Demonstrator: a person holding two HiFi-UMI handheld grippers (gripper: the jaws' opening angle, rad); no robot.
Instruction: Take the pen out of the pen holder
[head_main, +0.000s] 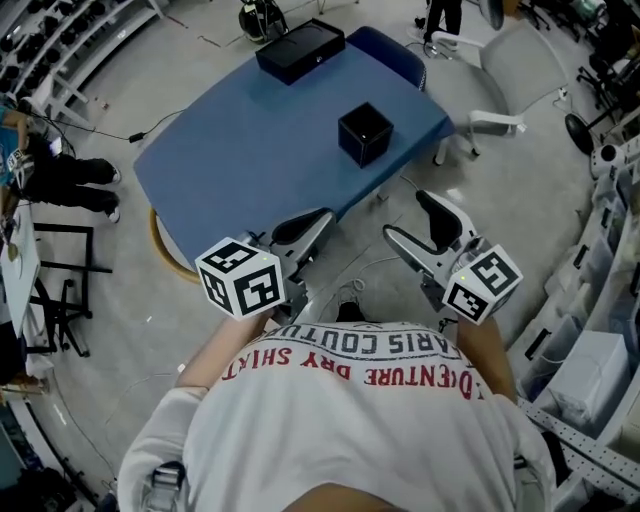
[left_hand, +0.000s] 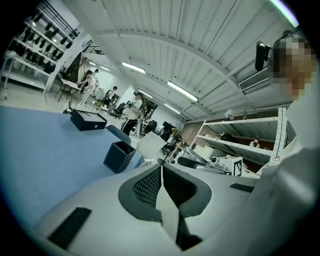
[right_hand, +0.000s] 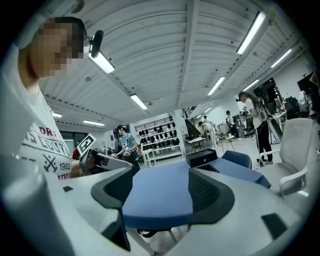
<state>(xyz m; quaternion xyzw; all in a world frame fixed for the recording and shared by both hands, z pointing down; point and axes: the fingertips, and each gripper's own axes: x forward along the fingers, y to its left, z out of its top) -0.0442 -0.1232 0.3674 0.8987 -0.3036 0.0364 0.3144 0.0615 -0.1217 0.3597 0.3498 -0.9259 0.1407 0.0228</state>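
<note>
Fingers of the left gripper (head_main: 318, 228) are brought together, tips meeting with nothing between them. In the left gripper view (left_hand: 161, 169) one dark pad shows a fine mesh texture, and both sit in pale, smooth plastic shells. Its marker cube (head_main: 240, 277), white with black squares, sits at the rear. This gripper hangs off the table's near edge, below and left of the pen holder (head_main: 365, 133) and well apart from it.

The table (head_main: 250, 140) is a flat blue slab with rounded corners and a matte surface. The pen holder stands upright on it, near its right edge. It is a small black square box with straight walls and an open top, and in the left gripper view (left_hand: 119, 156) its dark sides look smooth. The inside is dark, so I cannot tell whether a pen stands in it. Beyond the pen holder and to its left, at the far end of the table, lies a low, flat, rectangular black case (head_main: 300, 50).

The right gripper (head_main: 405, 215) is below and slightly right of the pen holder, also off the table's edge and apart from it. Its fingers are spread wide and hold nothing; in the right gripper view (right_hand: 160, 175) the blue tabletop fills the gap between the two dark pads. Its marker cube (head_main: 483, 283) sits at the back, close to the person's white printed shirt (head_main: 350, 420).

Right of the pen holder, past the table's corner, a pale grey chair (head_main: 520, 70) with curved armrests stands on the grey floor.
</note>
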